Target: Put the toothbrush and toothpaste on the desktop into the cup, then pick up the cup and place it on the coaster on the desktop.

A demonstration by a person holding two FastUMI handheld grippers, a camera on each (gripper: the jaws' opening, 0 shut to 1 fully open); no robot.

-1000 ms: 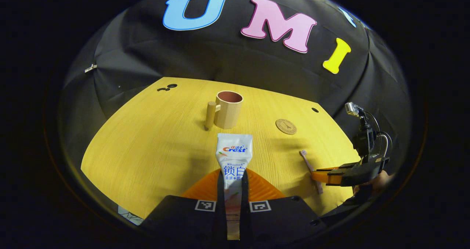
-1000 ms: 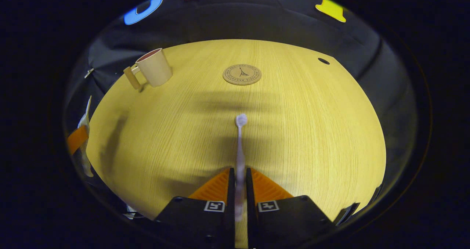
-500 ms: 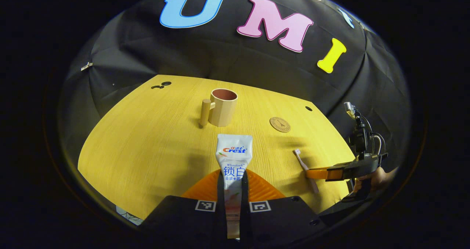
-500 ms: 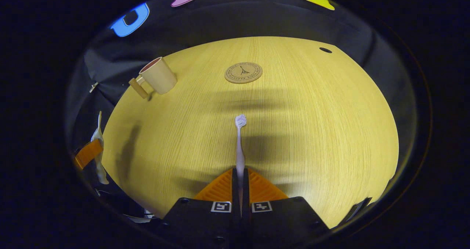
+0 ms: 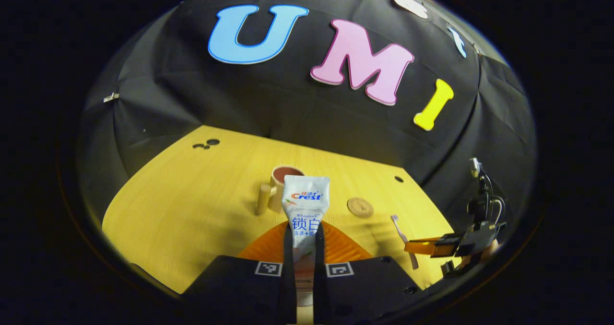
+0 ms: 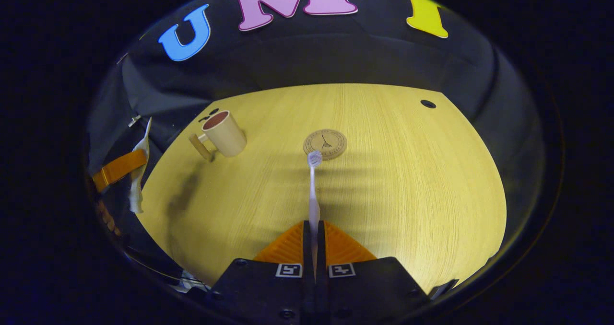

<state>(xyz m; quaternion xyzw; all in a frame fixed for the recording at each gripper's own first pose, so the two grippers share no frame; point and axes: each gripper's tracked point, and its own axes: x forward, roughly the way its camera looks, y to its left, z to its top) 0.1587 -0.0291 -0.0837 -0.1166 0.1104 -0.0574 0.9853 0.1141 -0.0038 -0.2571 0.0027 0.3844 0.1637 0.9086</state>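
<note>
My left gripper (image 5: 303, 231) is shut on the white toothpaste tube (image 5: 305, 203), which stands up between its fingers above the desktop. Behind the tube the beige cup (image 5: 276, 191) with a side handle stands upright, partly hidden. The round coaster (image 5: 360, 207) lies to its right. My right gripper (image 6: 314, 229) is shut on the handle of the pale toothbrush (image 6: 313, 186), whose head points forward, raised over the wood. In the right gripper view the cup (image 6: 224, 134) sits far left and the coaster (image 6: 325, 144) lies just beyond the brush head. The other gripper (image 5: 434, 246) shows at right, holding the toothbrush (image 5: 402, 237).
The yellow wooden desktop (image 6: 407, 181) has a small dark hole (image 6: 428, 104) at the back right and a few holes (image 5: 205, 144) at the back left. The left gripper's finger with the tube (image 6: 128, 169) hangs at the left edge. Black cloth walls surround the table.
Both grippers have risen from the desktop with their loads; the toothbrush has left the wood. The left gripper view has tilted up, so the tube now overlaps the cup.
</note>
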